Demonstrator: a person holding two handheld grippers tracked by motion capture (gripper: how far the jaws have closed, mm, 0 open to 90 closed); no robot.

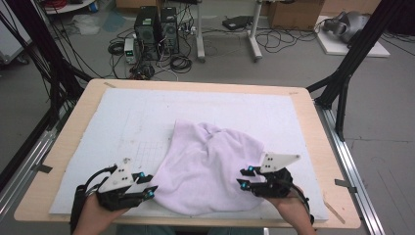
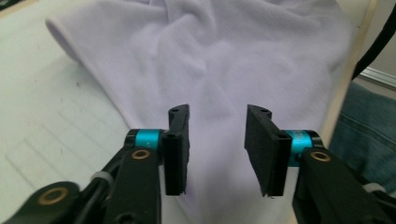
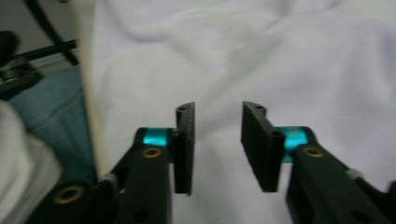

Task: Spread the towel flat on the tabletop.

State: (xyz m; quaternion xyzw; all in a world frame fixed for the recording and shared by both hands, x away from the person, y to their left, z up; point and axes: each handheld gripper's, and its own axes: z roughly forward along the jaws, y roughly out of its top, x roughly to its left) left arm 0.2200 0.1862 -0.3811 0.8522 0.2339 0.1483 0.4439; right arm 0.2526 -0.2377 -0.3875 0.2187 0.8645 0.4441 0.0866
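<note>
While one pale lilac cloth (image 1: 210,166) lies rumpled on the white mat (image 1: 147,117), two grippers flank it at the near edge of the table (image 1: 313,147). It is a single piece, bunched into soft folds, with one rolled hem running along its left side. The cloth sits between the two tools and stretches away from them toward the middle of the mat.

In the left gripper view the cloth (image 2: 219,56) spreads ahead of and below the left gripper (image 2: 217,140), whose two black pads stand partly apart with nothing pinched between them; fabric shows through the gap, untouched. The right gripper (image 3: 218,142) matches it: two pads partly apart, the cloth (image 3: 280,60) under and beyond them, none of it clamped.

From the high view, the left gripper (image 1: 149,188) sits just beside the cloth's left edge, jaws pointing right toward the fabric. The right gripper (image 1: 243,177) hovers over the cloth's right part, jaws pointing left. Each is held in one hand, both forearms coming in from the near side, and each tool carries one grey three-cornered plate on top.

Beyond the table, two black computer towers (image 1: 156,32) stand on the floor among cables.
</note>
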